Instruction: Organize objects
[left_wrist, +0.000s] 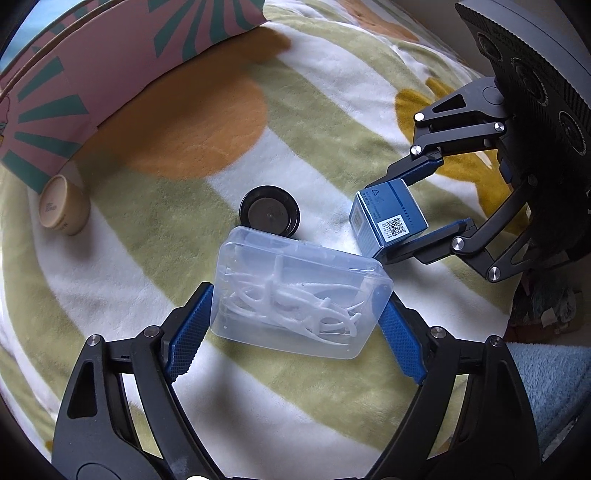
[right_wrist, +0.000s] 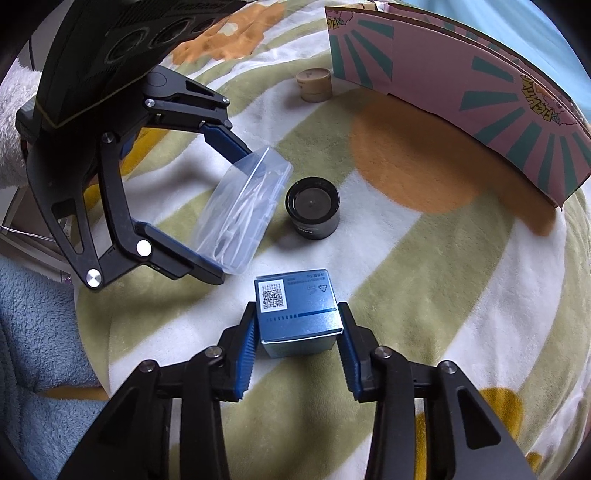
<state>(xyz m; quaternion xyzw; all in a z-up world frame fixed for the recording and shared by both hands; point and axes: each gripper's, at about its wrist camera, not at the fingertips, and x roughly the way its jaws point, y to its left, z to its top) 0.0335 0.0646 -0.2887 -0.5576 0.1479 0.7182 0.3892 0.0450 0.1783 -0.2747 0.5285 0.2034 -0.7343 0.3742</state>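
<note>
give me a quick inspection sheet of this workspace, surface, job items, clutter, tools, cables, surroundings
Surface: soft fleece blanket with green, white and orange patches.
Job's things: clear plastic case of white floss picks; small blue box with a QR label; black round jar, upright; tan round tub beside the pink carton.
Clutter: nothing seen.
Tools: left tool closed on the clear plastic case; right tool closed on the small blue box.
Cables: nothing seen for certain.
Surroundings: pink carton with teal rays, standing on the blanket; light blue fleece at the edge.
</note>
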